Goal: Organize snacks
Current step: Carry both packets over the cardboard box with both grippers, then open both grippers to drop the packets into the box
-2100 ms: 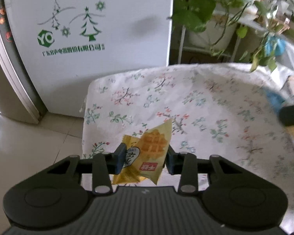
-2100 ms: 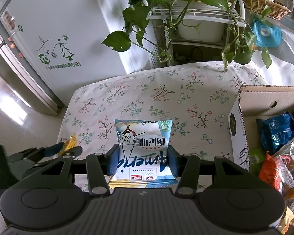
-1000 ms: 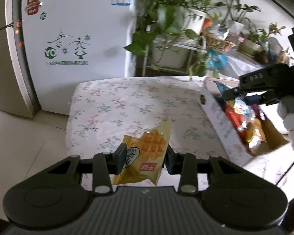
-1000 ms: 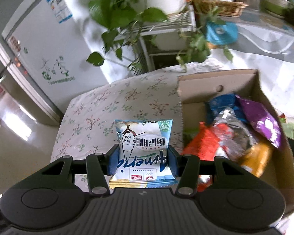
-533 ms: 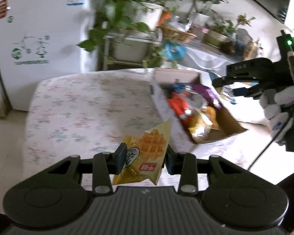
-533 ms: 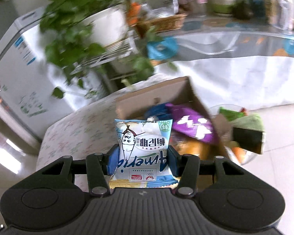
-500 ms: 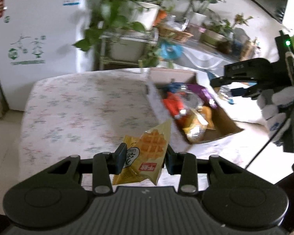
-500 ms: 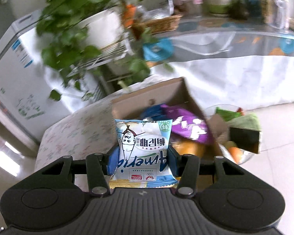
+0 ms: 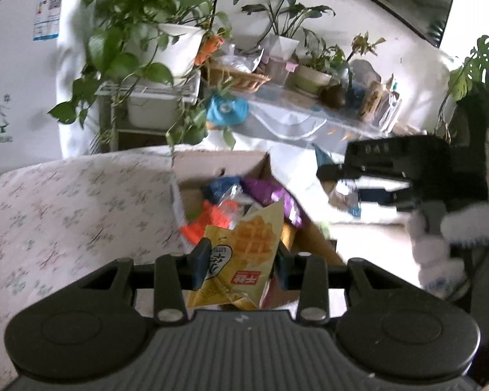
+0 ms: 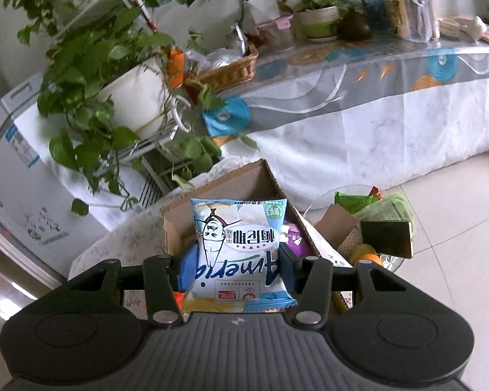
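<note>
Over cardboard box (image 9: 218, 163), waffle packet (image 9: 241, 260) between jaws

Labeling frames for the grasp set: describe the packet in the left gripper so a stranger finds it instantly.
Start at the floral-cloth table and the open cardboard box of snacks at its right end. In front of the box, the left gripper pinches a yellow packet. Unlike the box's blue, purple and orange bags, it shows a golden waffle picture and a small red label.

The cardboard box (image 9: 218, 163) sits on the table (image 9: 65, 202), right side.
</note>
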The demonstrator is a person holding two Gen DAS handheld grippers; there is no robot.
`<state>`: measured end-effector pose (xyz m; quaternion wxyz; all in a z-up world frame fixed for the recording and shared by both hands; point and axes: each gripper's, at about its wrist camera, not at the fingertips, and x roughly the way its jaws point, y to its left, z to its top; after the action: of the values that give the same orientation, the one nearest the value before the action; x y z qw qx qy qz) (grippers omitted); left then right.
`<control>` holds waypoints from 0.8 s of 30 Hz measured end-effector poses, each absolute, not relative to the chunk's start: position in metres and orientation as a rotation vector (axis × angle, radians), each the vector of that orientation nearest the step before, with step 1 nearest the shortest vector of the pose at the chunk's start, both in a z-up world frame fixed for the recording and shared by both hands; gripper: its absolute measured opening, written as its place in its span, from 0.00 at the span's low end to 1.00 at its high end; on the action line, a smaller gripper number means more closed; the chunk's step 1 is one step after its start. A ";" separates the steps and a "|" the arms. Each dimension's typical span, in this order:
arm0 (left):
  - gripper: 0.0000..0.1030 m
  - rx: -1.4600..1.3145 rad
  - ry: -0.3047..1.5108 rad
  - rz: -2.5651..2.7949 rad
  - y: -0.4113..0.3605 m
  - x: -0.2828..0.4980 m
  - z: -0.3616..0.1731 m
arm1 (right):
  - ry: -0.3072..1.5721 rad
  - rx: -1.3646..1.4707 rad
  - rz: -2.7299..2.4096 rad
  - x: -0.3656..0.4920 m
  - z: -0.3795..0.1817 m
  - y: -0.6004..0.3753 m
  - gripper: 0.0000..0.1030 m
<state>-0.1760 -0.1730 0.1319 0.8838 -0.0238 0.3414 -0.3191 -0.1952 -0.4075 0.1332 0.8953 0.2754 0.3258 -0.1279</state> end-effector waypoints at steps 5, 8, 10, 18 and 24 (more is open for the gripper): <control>0.37 -0.074 0.723 -0.669 -0.198 -0.155 0.132 | 0.657 0.620 -0.296 -0.198 0.134 -0.416 0.56; 0.37 -0.072 0.725 -0.662 -0.215 -0.141 0.131 | 0.658 0.630 -0.310 -0.198 0.133 -0.418 0.56; 0.37 -0.065 0.721 -0.658 -0.225 -0.133 0.131 | 0.654 0.634 -0.318 -0.198 0.134 -0.419 0.56; 0.38 -0.015 0.716 -0.613 -0.262 -0.094 0.133 | 0.673 0.680 -0.334 -0.194 0.129 -0.422 0.56; 0.61 0.046 0.725 -0.583 -0.280 -0.075 0.133 | 0.674 0.768 -0.322 -0.190 0.126 -0.426 0.78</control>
<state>-0.0754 -0.2803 0.1327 0.8935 0.0222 0.3496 -0.2811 -0.1903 -0.4264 0.1258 0.8600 0.3657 0.3211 -0.1534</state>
